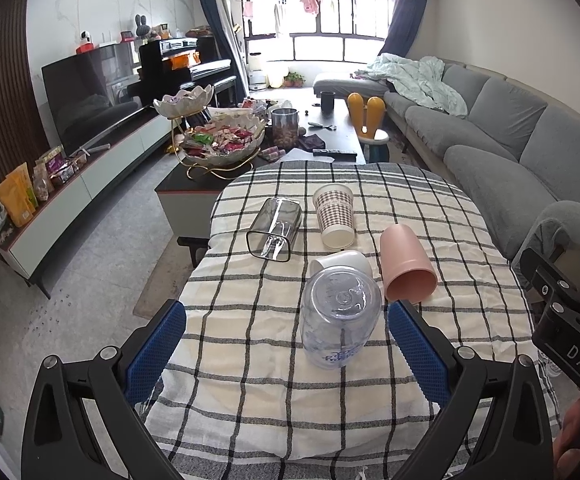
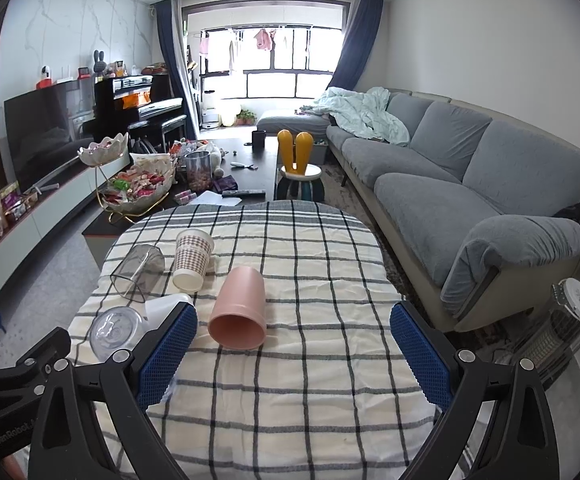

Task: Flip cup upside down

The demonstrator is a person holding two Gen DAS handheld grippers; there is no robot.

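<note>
Clear plastic cup already stands mouth-down on the checked counter, between the left gripper fingers, both spread wide, untouched. Right gripper also agape, empty, facing the pink cup lying sideways. Probably light, slick, rigid; grip mid-wall.

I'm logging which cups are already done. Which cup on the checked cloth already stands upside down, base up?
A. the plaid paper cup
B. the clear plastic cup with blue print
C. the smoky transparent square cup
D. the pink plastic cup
B: the clear plastic cup with blue print stands with its round base facing up, while the pink plastic cup, smoky transparent square cup and plaid paper cup lie on their sides.
</note>
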